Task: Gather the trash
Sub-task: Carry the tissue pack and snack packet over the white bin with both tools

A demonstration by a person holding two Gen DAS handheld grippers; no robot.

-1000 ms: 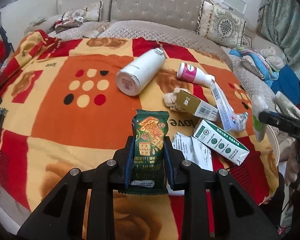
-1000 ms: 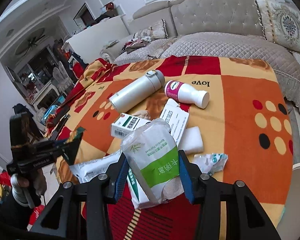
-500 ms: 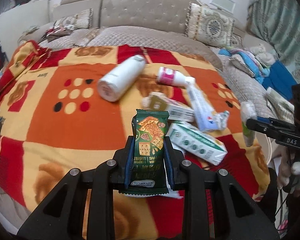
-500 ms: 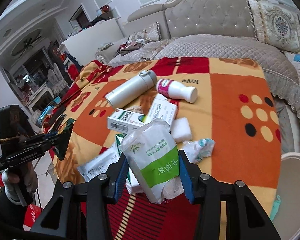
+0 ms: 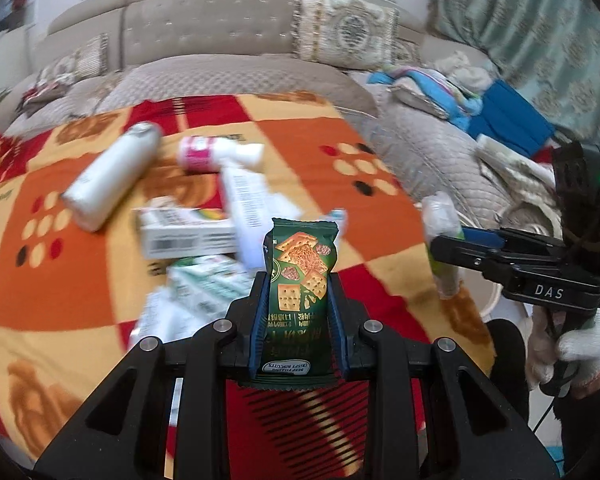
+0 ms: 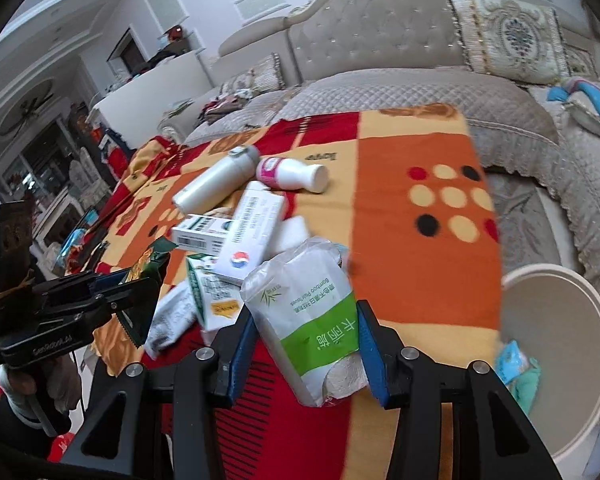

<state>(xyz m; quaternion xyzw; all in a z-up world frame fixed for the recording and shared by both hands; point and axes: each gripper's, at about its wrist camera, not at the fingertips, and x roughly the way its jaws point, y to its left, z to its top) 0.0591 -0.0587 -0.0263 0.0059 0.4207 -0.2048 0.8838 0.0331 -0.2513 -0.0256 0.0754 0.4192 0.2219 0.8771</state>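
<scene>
Green biscuit packet [image 5: 300, 292] is pinched upright by the left gripper [image 5: 299, 304] at lower centre. White tissue pack [image 6: 308, 316] (green-banded) is clamped by the right gripper [image 6: 306, 344]; a white bin [image 6: 556, 344] is seen at lower right.

Both hands swung over to the right side of the table since a sec ago. In the left wrist view the white thermos [image 5: 112, 176] and pink-label bottle [image 5: 216, 154] slid toward the left and the pile's all motion blur now. The right gripper [image 5: 444, 236] w/ its tissue pack looks way bigger and closer. In the right wrist view the white trash bin [image 6: 560, 344] came into frame at the right, some trash visible inside, and the left gripper [image 6: 140, 284] sits closer too.
</scene>
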